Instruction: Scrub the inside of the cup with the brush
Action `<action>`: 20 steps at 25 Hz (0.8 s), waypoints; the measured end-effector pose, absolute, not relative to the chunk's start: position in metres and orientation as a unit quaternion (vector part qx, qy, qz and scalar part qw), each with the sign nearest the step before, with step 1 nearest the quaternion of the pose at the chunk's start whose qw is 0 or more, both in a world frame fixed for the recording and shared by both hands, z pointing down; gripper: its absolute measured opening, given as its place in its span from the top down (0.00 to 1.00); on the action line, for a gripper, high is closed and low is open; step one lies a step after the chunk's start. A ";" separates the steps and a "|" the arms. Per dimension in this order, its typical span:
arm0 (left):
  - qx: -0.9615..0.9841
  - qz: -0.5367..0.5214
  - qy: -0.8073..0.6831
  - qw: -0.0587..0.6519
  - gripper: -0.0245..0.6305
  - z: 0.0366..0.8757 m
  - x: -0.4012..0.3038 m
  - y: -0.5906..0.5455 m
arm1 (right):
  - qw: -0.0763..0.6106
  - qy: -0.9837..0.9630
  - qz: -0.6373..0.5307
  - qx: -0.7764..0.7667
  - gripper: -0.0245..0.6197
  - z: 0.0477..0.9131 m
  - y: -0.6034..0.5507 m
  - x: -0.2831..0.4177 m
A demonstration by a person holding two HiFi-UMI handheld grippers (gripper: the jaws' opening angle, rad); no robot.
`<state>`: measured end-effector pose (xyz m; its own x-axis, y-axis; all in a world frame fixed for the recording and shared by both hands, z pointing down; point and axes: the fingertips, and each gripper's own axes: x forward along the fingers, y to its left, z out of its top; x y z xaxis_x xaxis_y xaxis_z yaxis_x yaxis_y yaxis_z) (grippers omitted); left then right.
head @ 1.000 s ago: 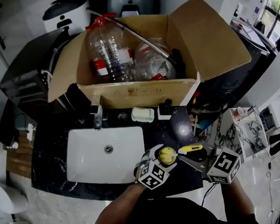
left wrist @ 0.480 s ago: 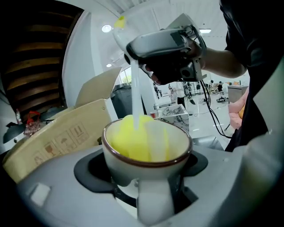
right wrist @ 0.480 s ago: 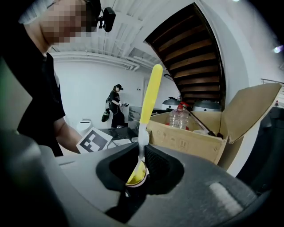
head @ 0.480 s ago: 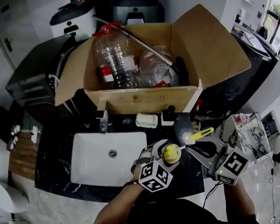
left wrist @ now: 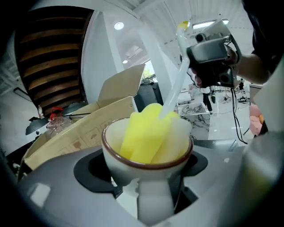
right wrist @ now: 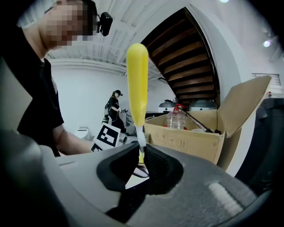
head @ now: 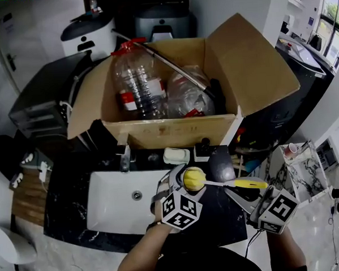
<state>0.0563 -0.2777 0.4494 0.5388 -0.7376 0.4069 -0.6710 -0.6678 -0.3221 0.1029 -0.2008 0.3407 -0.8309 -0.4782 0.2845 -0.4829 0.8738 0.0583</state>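
Since the frame half a second back, the left gripper has been carrying the cup a little up and left, toward the rim of the white sink. The brush, which was slanting up to the right, is now lying nearly level. Its yellow handle is pointing right, and its yellow sponge head is sitting inside the cup and filling most of the mouth.

The left gripper's jaws are pressing the sides of the white, brown-rimmed cup. The right gripper is pinching the brush's thin white stem just below the handle, its jaws nearly together.

From the head view the cup itself is mostly hiding under the sponge head, so its tilt is hard to judge there.

Both tools are hovering over the black counter, at the sink's right edge. Behind them a faucet and a soap dish are standing along the back of the counter. An open cardboard box holding clear plastic bottles is looming just beyond, with one flap spreading out to the right. In the right gripper view another person is standing far off.
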 end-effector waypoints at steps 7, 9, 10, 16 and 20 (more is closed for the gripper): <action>-0.865 -0.225 0.448 0.005 0.30 0.437 0.040 -0.296 | 0.106 -0.961 0.046 0.252 0.90 0.342 -0.201 0.093; -0.867 -0.227 0.444 0.008 0.30 0.436 0.040 -0.296 | 0.112 -0.961 0.036 0.251 0.90 0.340 -0.201 0.091; -0.867 -0.229 0.441 0.012 0.30 0.437 0.040 -0.295 | 0.117 -0.961 0.028 0.248 0.90 0.340 -0.200 0.089; -0.860 -0.274 0.428 0.045 0.30 0.449 0.044 -0.293 | 0.158 -0.960 -0.018 0.232 0.89 0.346 -0.189 0.070; -0.860 -0.303 0.405 0.066 0.30 0.460 0.055 -0.288 | 0.188 -0.958 -0.042 0.211 0.88 0.349 -0.183 0.057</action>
<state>0.0554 -0.2877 0.4600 0.4873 -0.7374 0.4678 -0.6571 -0.6624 -0.3597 0.0574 -0.1825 0.3493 -0.8401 -0.4206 0.3425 -0.3893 0.9072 0.1593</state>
